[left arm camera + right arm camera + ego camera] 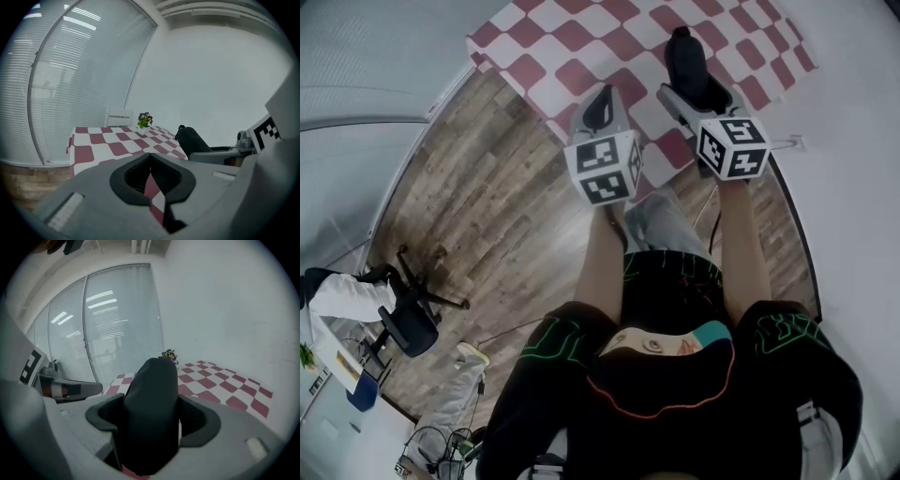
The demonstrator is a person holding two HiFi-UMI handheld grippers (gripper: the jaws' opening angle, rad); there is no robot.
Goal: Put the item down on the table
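Observation:
A black oblong item (684, 56) sticks out of my right gripper (701, 96), whose jaws are shut on it, above the near part of the red-and-white checked table (572, 37). In the right gripper view the item (154, 385) fills the space between the pads of the gripper (152, 419) and hides much of the table (220, 385). My left gripper (598, 106) hangs beside it over the table's near edge, shut and holding nothing. In the left gripper view its jaws (150, 158) meet, with a sliver of cloth showing below. The item (191, 139) shows at the right.
A small flower pot (144, 120) stands at the table's far end, with a white chair (118, 116) behind it. Wooden floor (487, 206) lies below me. A black office chair (408, 314) stands at the left. Window blinds (70, 70) and a white wall surround the table.

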